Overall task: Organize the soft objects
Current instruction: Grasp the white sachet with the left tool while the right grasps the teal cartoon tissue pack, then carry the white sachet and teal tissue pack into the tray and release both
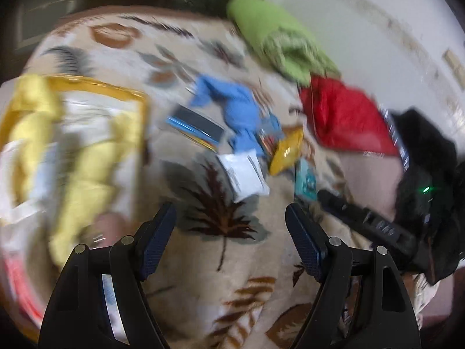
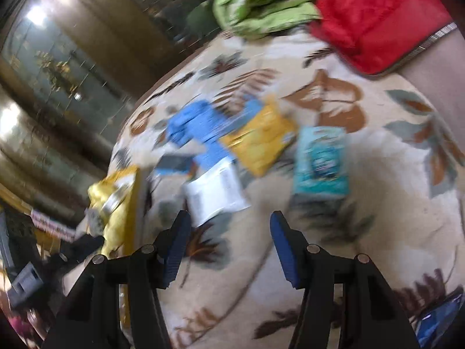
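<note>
Blue-padded and empty, the left gripper (image 1: 229,226) stands wide and the right gripper (image 2: 231,232) moderately open above the leaf-print blanket (image 1: 203,276). White packet (image 2: 215,195) lies nearest, blue cloth (image 2: 191,128) just beyond (everything blurred); I'd steady first, then pinch the cloth's raised fold, not the packets

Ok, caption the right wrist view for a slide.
Open right gripper hovering empty over a leaf-print blanket strewn with a white packet, blue cloth and yellow pouch.
</note>
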`<state>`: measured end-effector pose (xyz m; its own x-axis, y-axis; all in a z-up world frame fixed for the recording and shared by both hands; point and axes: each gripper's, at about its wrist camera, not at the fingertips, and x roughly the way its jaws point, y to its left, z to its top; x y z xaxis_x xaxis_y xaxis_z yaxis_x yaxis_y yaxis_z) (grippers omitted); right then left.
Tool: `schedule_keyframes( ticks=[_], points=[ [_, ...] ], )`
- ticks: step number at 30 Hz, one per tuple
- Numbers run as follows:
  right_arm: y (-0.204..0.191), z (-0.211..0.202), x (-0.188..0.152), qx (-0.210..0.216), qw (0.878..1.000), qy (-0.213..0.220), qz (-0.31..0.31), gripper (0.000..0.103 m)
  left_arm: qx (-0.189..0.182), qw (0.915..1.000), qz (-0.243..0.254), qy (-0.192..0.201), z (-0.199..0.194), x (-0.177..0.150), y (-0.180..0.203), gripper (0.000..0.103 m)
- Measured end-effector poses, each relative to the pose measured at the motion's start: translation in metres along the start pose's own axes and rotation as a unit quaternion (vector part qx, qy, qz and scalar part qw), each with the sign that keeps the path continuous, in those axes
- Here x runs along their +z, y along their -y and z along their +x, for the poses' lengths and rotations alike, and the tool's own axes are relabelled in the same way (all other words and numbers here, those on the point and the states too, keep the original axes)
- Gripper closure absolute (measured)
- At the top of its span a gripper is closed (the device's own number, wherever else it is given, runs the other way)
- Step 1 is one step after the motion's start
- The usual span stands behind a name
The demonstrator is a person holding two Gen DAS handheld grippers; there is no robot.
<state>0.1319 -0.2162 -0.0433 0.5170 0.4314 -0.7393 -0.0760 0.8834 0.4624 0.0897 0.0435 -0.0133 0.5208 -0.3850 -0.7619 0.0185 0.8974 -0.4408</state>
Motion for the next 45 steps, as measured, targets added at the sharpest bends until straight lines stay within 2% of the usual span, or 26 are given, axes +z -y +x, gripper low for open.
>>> schedule_keyframes(
  ticks=[4, 6, 8, 10, 12, 15, 16, 17, 19, 21, 22, 25, 29, 33, 36, 45],
  points=[
    [0.027, 0.000, 0.015, -0.019, 0.999, 0.008, 0.031, 0.046, 0.003, 0.9995, 0.009, -0.028, 0.044, 0.009, 0.018, 0.025],
    [0.038, 0.003, 0.023, -0.040, 0.998, 0.009, 0.045, 0.046, 0.028, 0.9992, 0.004, -0.029, 0.067, 0.014, 0.021, 0.025],
    [0.044, 0.005, 0.029, -0.059, 0.997, 0.017, 0.054, 0.046, 0.030, 0.9989, -0.005, -0.035, 0.082, 0.017, 0.019, 0.025],
    [0.048, 0.010, 0.033, -0.070, 0.996, 0.021, 0.056, 0.046, 0.053, 0.9978, -0.014, -0.037, 0.099, 0.023, 0.019, 0.025],
    [0.050, 0.015, 0.036, -0.082, 0.995, 0.022, 0.054, 0.046, 0.058, 0.9972, -0.002, -0.047, 0.112, 0.028, 0.025, 0.025],
    [0.053, 0.023, 0.041, -0.089, 0.994, 0.022, 0.061, 0.046, 0.093, 0.9938, 0.015, -0.058, 0.127, 0.029, 0.032, 0.025],
    [0.053, 0.025, 0.041, -0.095, 0.993, 0.019, 0.060, 0.046, 0.106, 0.9926, 0.024, -0.054, 0.128, 0.028, 0.034, 0.029],
    [0.053, 0.030, 0.041, -0.096, 0.993, 0.013, 0.061, 0.046, 0.116, 0.9915, 0.029, -0.052, 0.129, 0.027, 0.035, 0.039],
    [0.052, 0.038, 0.040, -0.099, 0.993, 0.000, 0.057, 0.046, 0.128, 0.9905, 0.035, -0.038, 0.126, 0.025, 0.033, 0.053],
    [0.051, 0.043, 0.039, -0.119, 0.991, -0.002, 0.053, 0.046, 0.110, 0.9932, 0.023, -0.033, 0.121, 0.025, 0.025, 0.072],
    [0.051, 0.046, 0.038, -0.122, 0.991, -0.006, 0.058, 0.046, 0.101, 0.9942, 0.015, -0.031, 0.118, 0.025, 0.021, 0.085],
    [0.044, 0.052, 0.033, -0.141, 0.989, -0.008, 0.033, 0.045, 0.081, 0.9963, -0.004, -0.029, 0.111, 0.022, 0.010, 0.100],
    [0.033, 0.055, 0.026, -0.179, 0.984, 0.000, -0.009, 0.051, 0.035, 0.9982, -0.035, -0.032, 0.098, 0.015, -0.004, 0.102],
    [0.026, 0.046, 0.012, -0.174, 0.984, 0.006, -0.021, 0.058, 0.006, 0.9989, -0.042, -0.018, 0.075, 0.007, -0.003, 0.103],
    [0.018, 0.038, -0.001, -0.156, 0.987, 0.005, -0.028, 0.065, -0.004, 0.9997, -0.026, -0.004, 0.051, -0.004, 0.002, 0.102],
    [-0.021, 0.024, -0.029, -0.082, 0.995, -0.008, -0.055, 0.070, -0.049, 0.9973, -0.047, 0.026, -0.001, -0.028, -0.012, 0.103]
  ],
)
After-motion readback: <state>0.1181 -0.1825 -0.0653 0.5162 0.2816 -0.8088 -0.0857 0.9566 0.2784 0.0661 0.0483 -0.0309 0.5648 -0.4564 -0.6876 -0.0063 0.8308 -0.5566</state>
